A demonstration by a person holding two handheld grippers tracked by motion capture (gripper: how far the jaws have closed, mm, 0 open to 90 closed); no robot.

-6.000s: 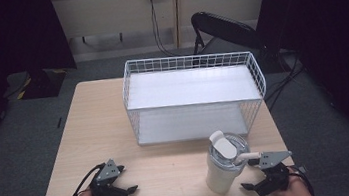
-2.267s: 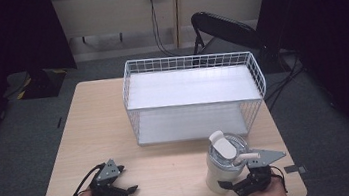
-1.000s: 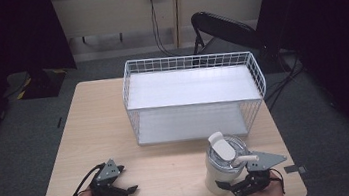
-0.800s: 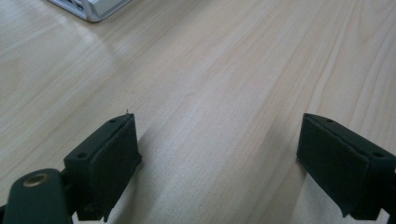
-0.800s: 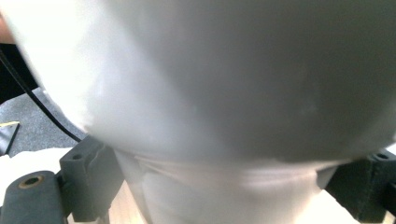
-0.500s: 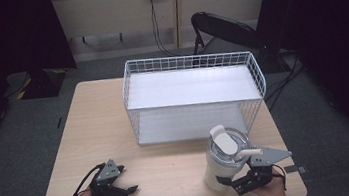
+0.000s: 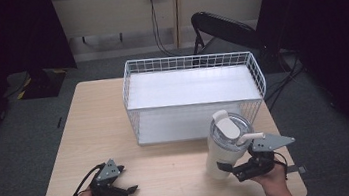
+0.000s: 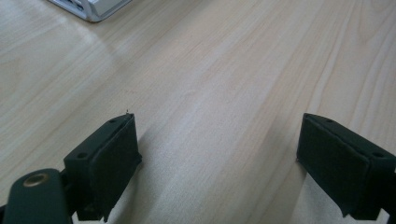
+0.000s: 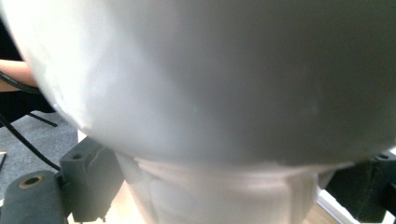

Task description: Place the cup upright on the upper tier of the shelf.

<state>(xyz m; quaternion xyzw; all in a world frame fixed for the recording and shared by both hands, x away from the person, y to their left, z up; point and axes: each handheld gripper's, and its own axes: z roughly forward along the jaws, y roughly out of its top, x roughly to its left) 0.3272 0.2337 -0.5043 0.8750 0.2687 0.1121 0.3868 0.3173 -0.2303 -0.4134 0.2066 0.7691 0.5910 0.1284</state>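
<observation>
High view: white tumbler (image 7: 224,145) upright just in front of wire basket (image 7: 193,94), right gripper (image 7: 239,171) jaws clamped on its base; left gripper (image 7: 127,191) jaws apart on table (image 7: 170,164), well left of tumbler

My table (image 7: 114,115) is evenly lit from overhead, while the room around it falls into near black. Beside the table, the floor is dim grey. My left jaws throw soft shadows onto sharp wood grain. In my right gripper view the white tumbler (image 9: 210,74) on the table is so close it blurs, greyish and shaded.
</observation>
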